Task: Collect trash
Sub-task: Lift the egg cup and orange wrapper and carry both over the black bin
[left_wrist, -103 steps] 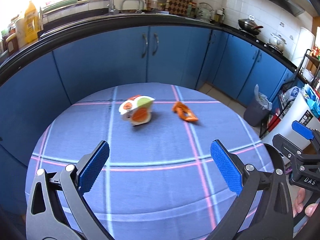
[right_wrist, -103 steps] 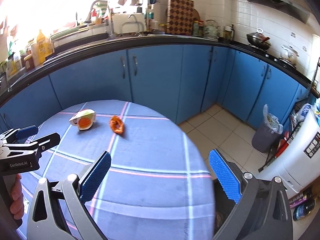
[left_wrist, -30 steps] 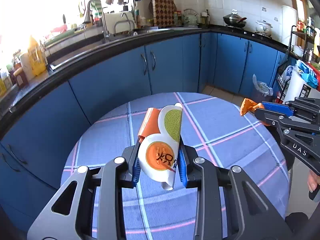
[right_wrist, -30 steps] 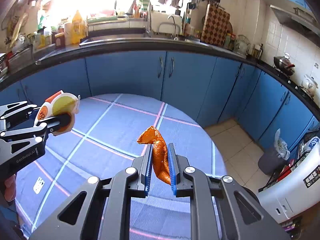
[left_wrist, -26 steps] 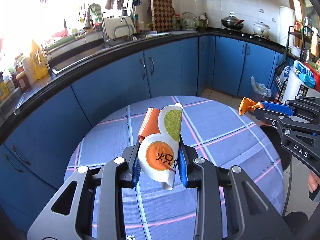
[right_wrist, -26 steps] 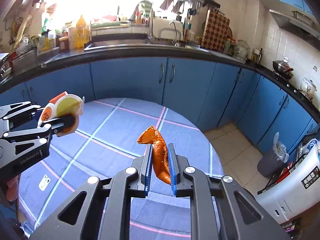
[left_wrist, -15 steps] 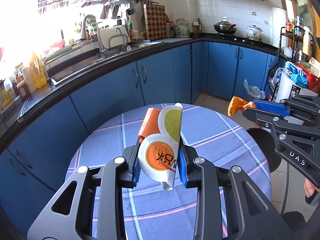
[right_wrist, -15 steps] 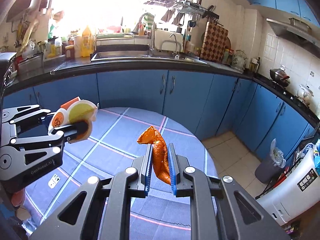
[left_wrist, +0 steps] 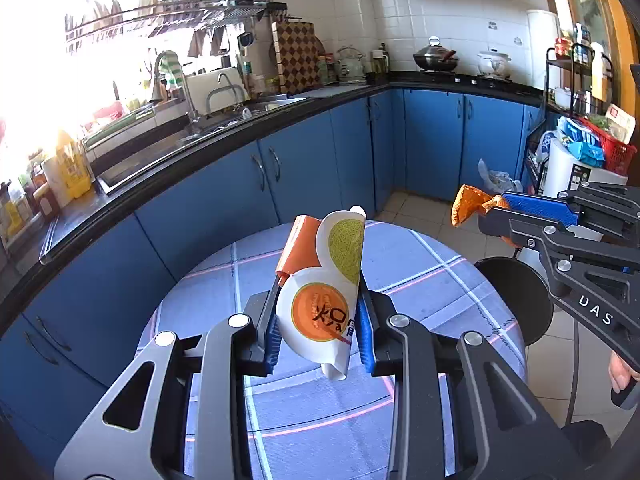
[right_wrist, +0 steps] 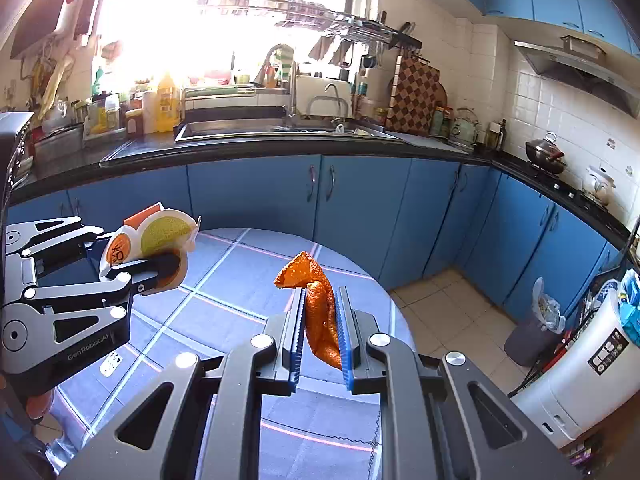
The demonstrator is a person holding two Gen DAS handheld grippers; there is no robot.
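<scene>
My left gripper (left_wrist: 320, 320) is shut on a white snack wrapper (left_wrist: 326, 292) printed with orange and green melon pictures, held upright well above the round table. It also shows at the left of the right wrist view (right_wrist: 150, 248). My right gripper (right_wrist: 319, 332) is shut on an orange peel (right_wrist: 316, 304), also held high above the table. In the left wrist view the right gripper comes in from the right with the peel (left_wrist: 466, 206) sticking out of its tip.
A round table with a blue checked cloth (left_wrist: 420, 264) (right_wrist: 224, 292) lies below both grippers. A black stool (left_wrist: 516, 296) stands to its right. A grey bin with a plastic liner (right_wrist: 534, 328) stands on the tiled floor by the blue cabinets (right_wrist: 360, 200).
Both grippers have risen higher above the table with their loads since a second ago. Earlier still, both were open and the wrapper and peel lay on the table.
</scene>
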